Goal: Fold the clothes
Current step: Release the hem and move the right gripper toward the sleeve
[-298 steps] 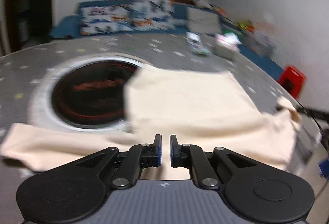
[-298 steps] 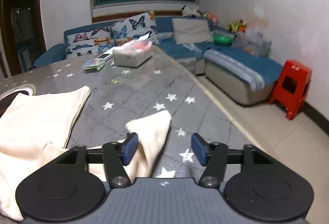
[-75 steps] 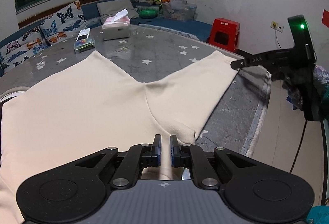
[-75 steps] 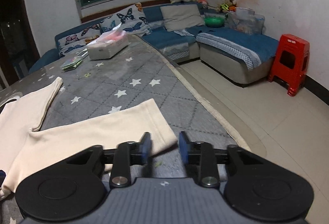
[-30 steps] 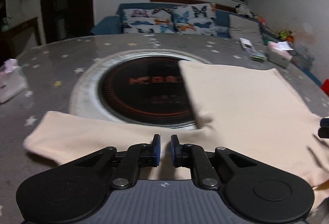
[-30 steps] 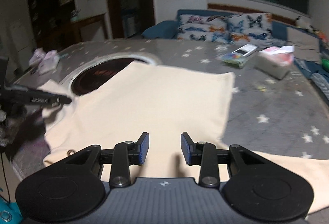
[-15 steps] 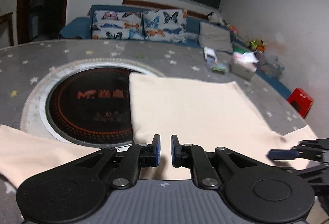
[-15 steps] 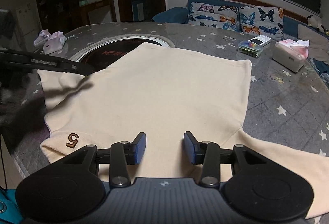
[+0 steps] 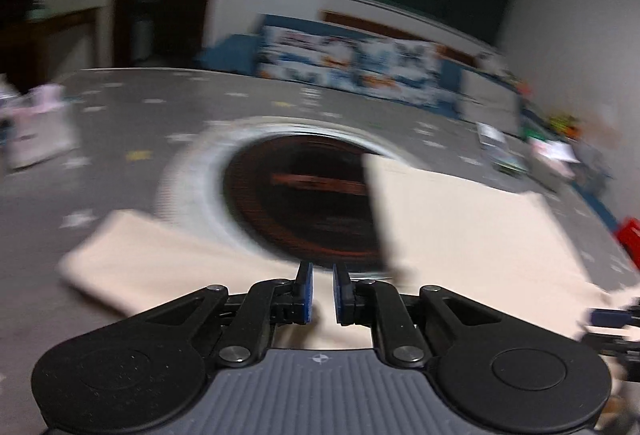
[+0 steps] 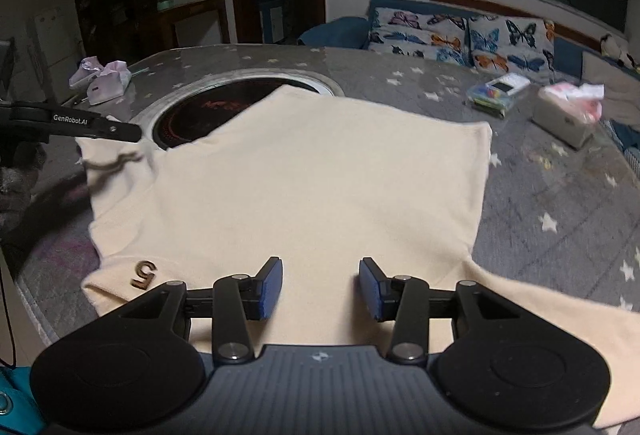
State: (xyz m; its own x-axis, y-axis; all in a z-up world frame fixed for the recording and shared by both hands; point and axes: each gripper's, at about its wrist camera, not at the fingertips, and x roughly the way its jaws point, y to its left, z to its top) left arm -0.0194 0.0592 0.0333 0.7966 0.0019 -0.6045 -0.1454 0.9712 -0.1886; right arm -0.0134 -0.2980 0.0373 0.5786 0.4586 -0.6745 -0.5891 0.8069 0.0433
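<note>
Garment (image 10: 320,195) lies flat on bench (image 10: 560,203), far-left corner over round inset plate (image 10: 200,107). One sleeve (image 10: 540,319) runs near right, other sleeve (image 9: 152,259) left. Left gripper (image 10: 136,133) at garment's left edge. Right gripper (image 10: 320,285) over near hem. Tissue box (image 10: 568,115) far right on bench; sofa (image 10: 460,35) behind bench.

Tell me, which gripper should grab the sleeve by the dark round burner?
Probably the left gripper. It sits right over that sleeve of the cream long-sleeved shirt, its jaws nearly shut, beside the dark round burner. The right gripper hangs open over the shirt's middle, farther away.
</note>
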